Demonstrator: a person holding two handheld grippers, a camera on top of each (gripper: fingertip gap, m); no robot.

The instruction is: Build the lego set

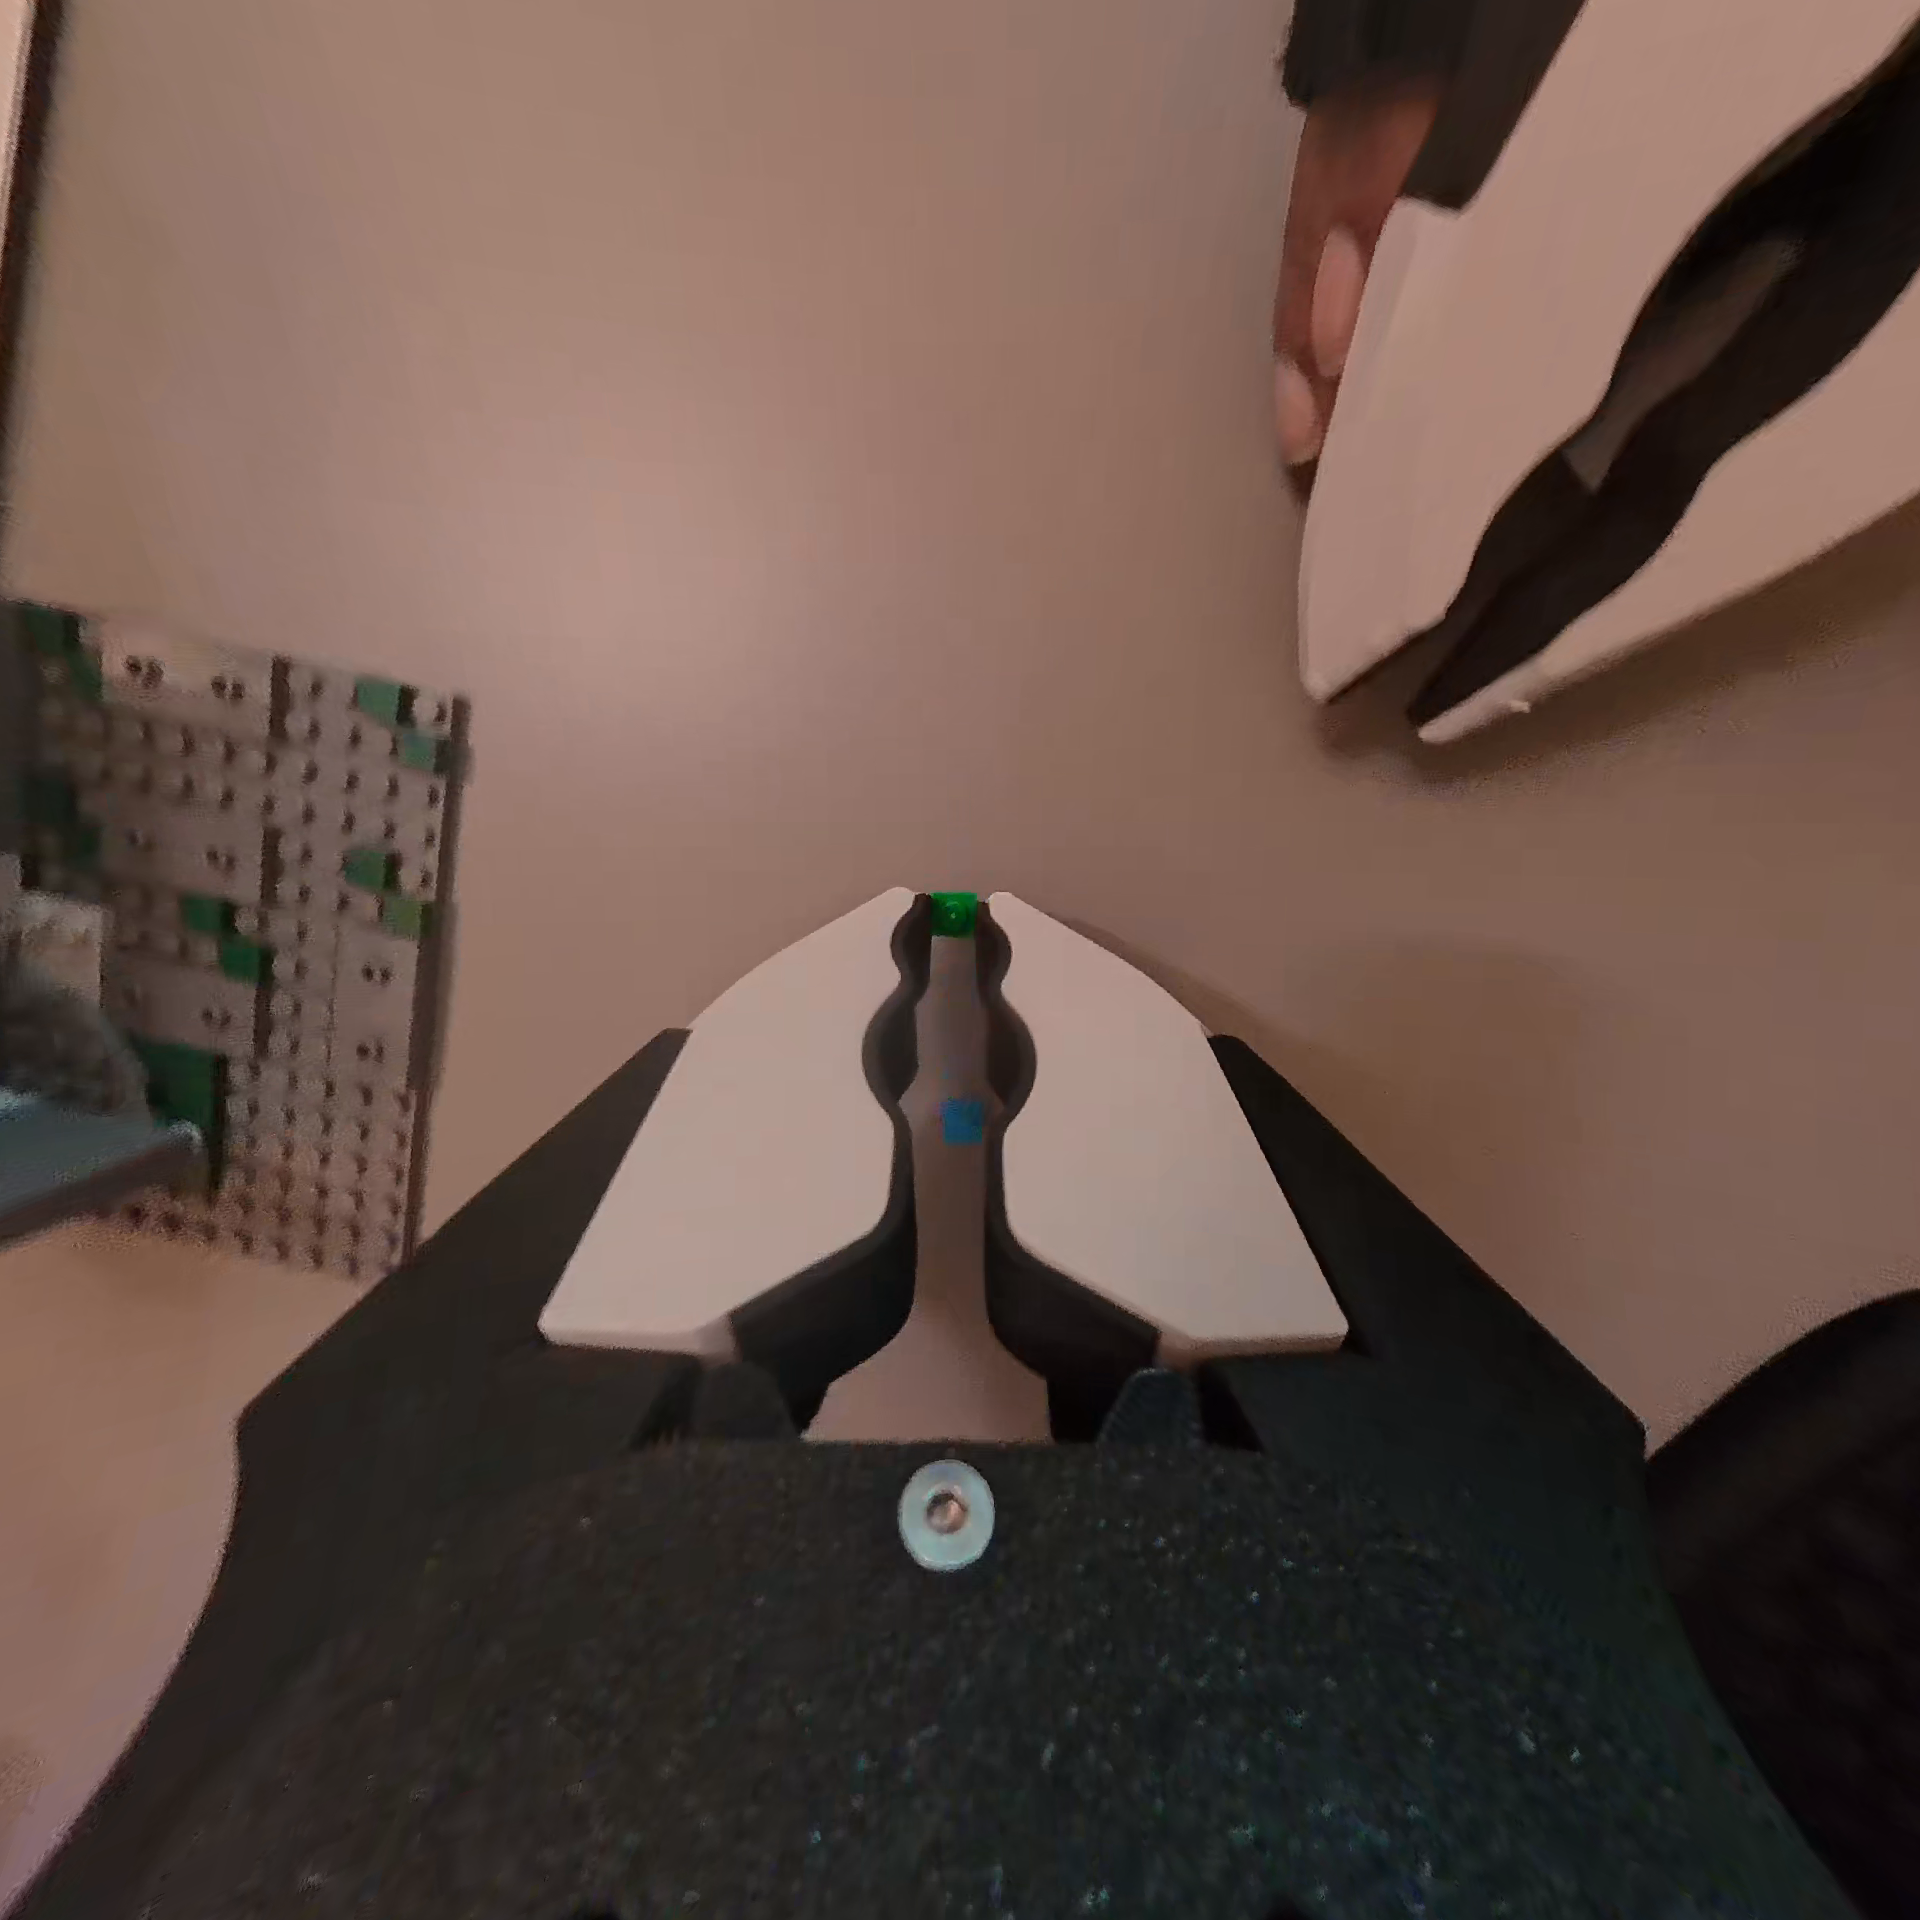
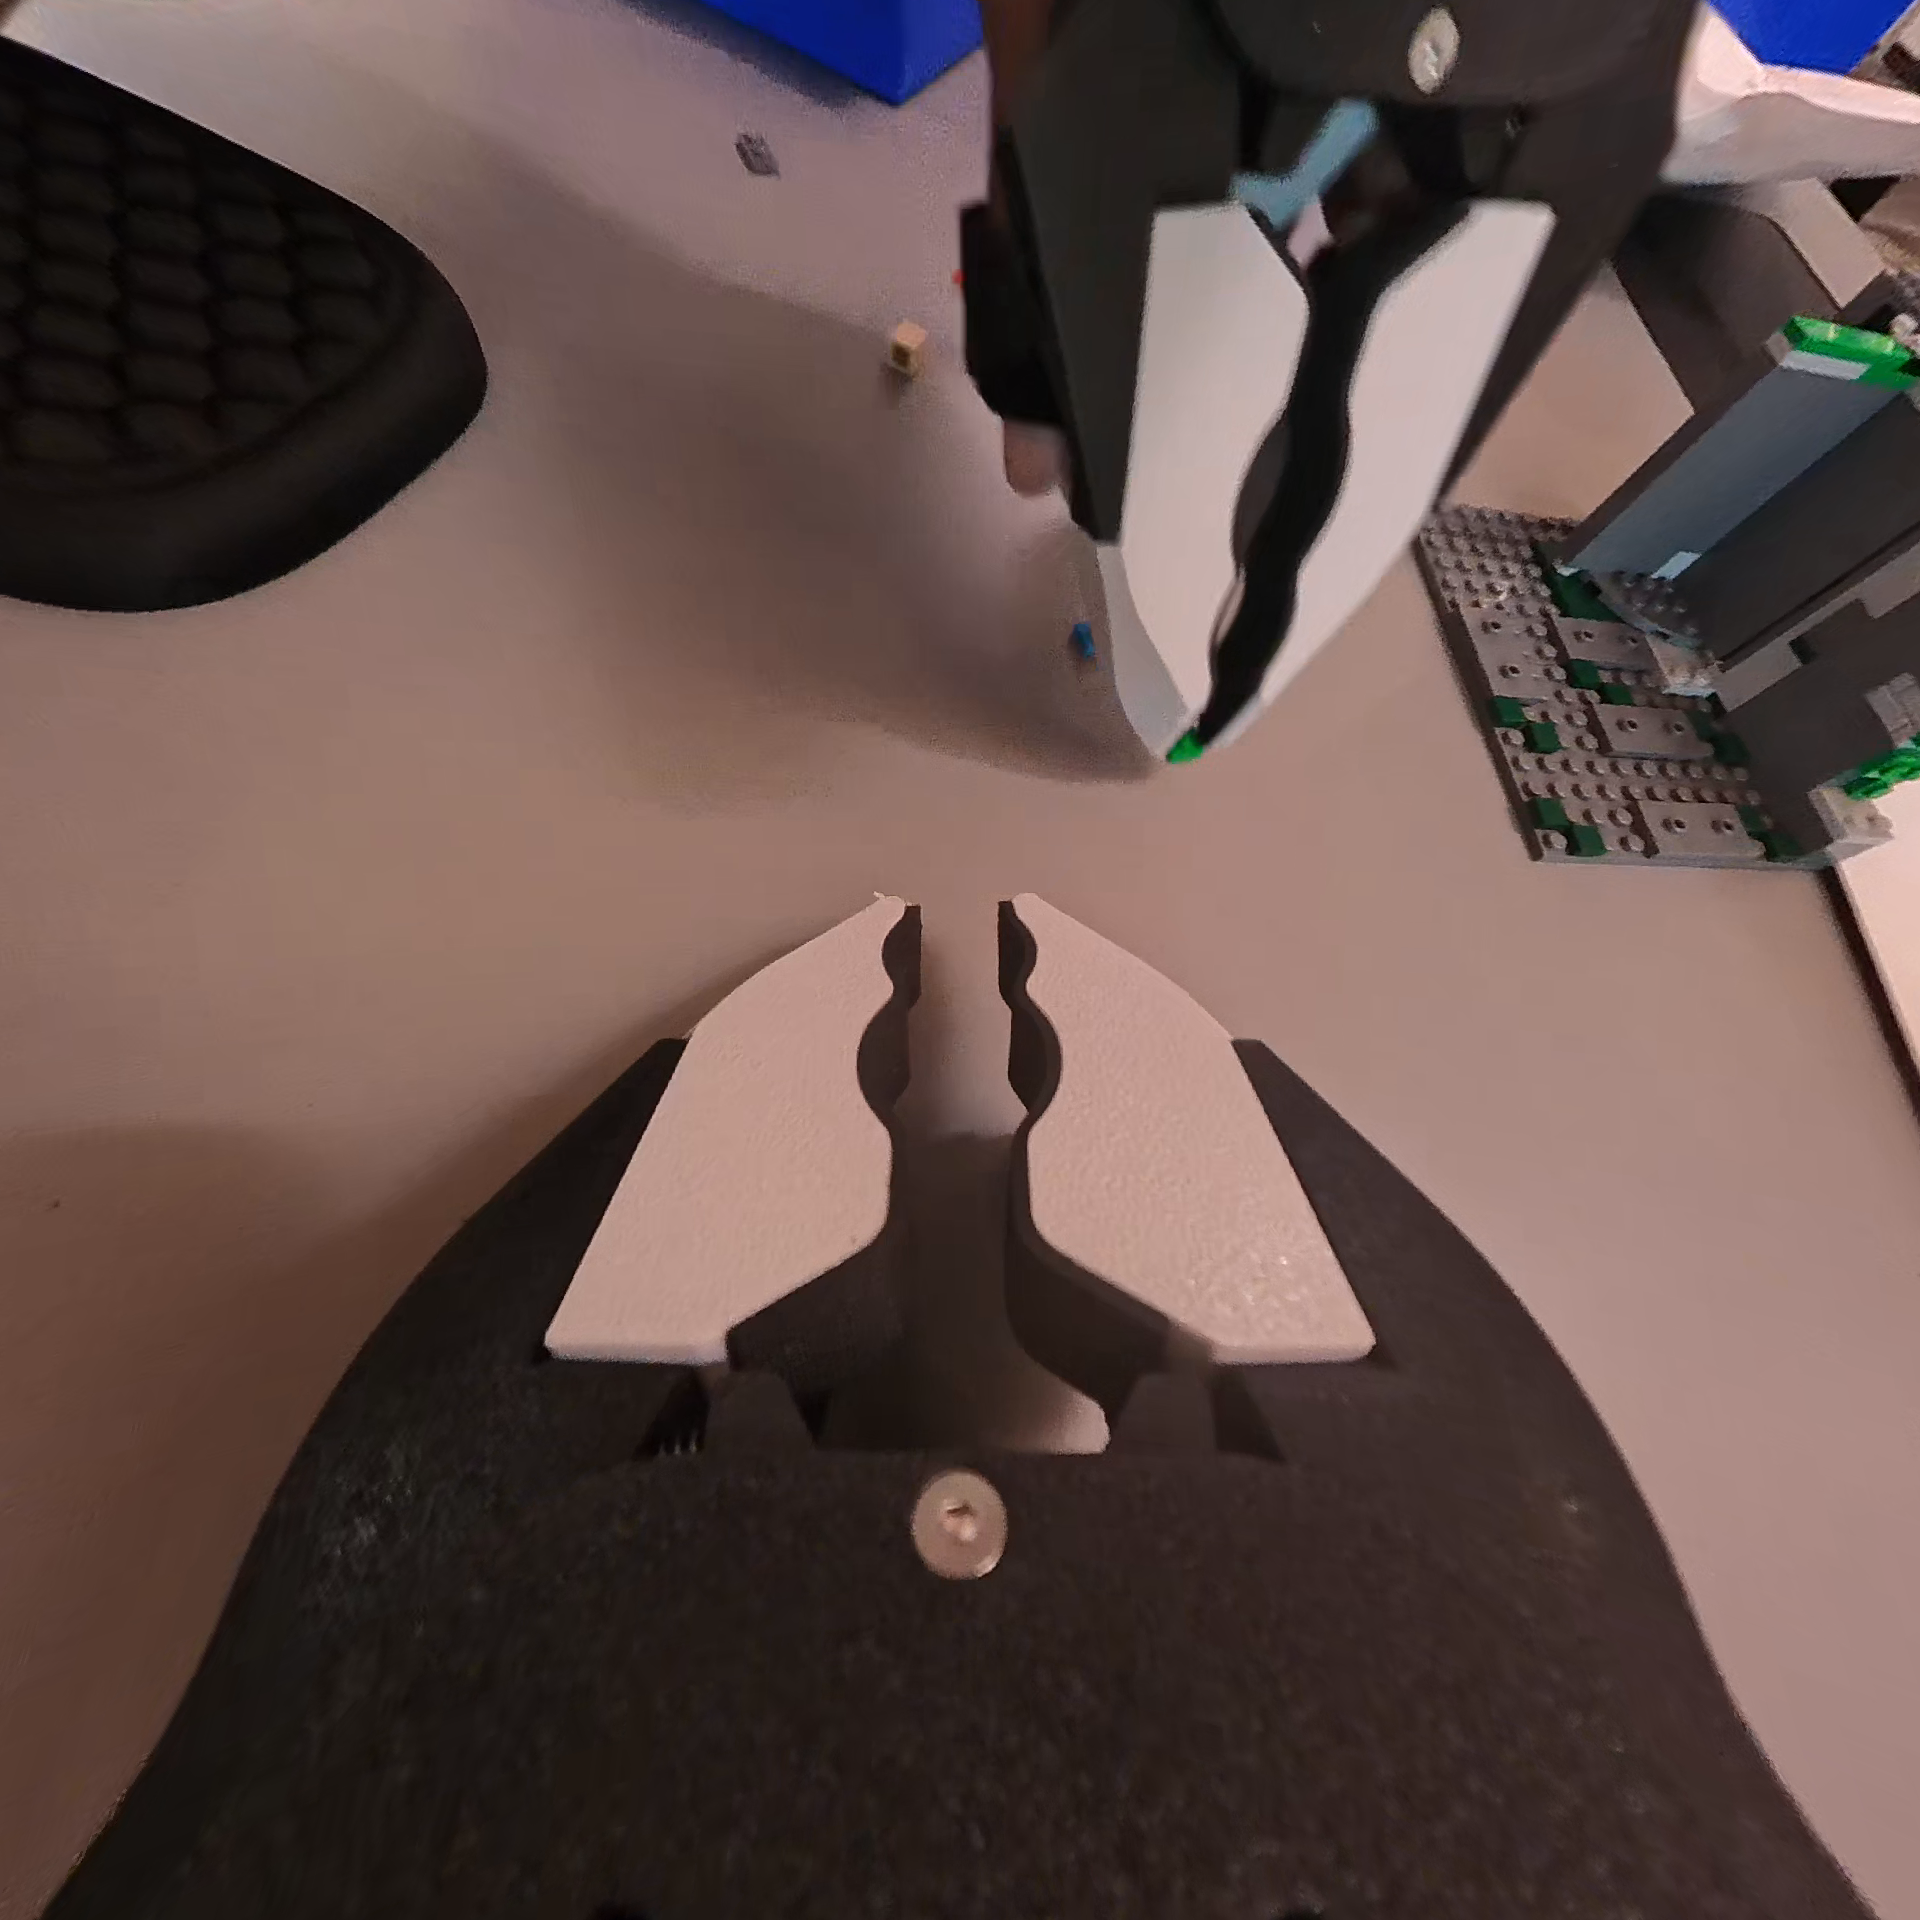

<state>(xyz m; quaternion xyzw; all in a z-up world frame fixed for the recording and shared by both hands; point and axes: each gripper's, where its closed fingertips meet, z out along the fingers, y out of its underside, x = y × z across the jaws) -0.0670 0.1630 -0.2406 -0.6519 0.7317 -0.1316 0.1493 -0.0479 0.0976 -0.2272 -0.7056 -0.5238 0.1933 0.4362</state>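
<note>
The left hand-held gripper [image 1: 953, 906] is clenched on a small green lego piece [image 1: 953, 914], pinched at the very tips of its white fingers [image 1: 800, 1091] just above the pale tabletop [image 1: 727, 416]. The right wrist view shows the same grip from the other side: the left hand-held gripper [image 2: 1184, 743] points steeply down with the green lego piece [image 2: 1182, 748] caught at its tips, close to the tabletop [image 2: 416, 831], though whether it touches cannot be told. The right hand-held gripper [image 2: 958, 909] is released, its tips parted by a narrow gap with nothing between them, hovering over bare tabletop; in the left wrist view it appears at the upper right [image 1: 1382, 696], blurred, with a person's fingers [image 1: 1320, 312] beside it. The partly built lego set [image 2: 1683, 665] sits at the right of the right wrist view: a grey studded baseplate dotted with green pieces, with a tall grey block structure rising from its far side. In the left wrist view the lego set [image 1: 260, 935] lies to the left of the held piece, well apart from it. A small blue piece [image 1: 962, 1122] lies on the tabletop beneath the left fingers, seen through the gap between them, and shows again just beside that gripper [image 2: 1083, 639]. A small tan piece [image 2: 907, 372] lies farther back, a black honeycomb-patterned pad [image 2: 187, 332] rests at the far left, and a blue box [image 2: 883, 42] stands at the back edge.
</note>
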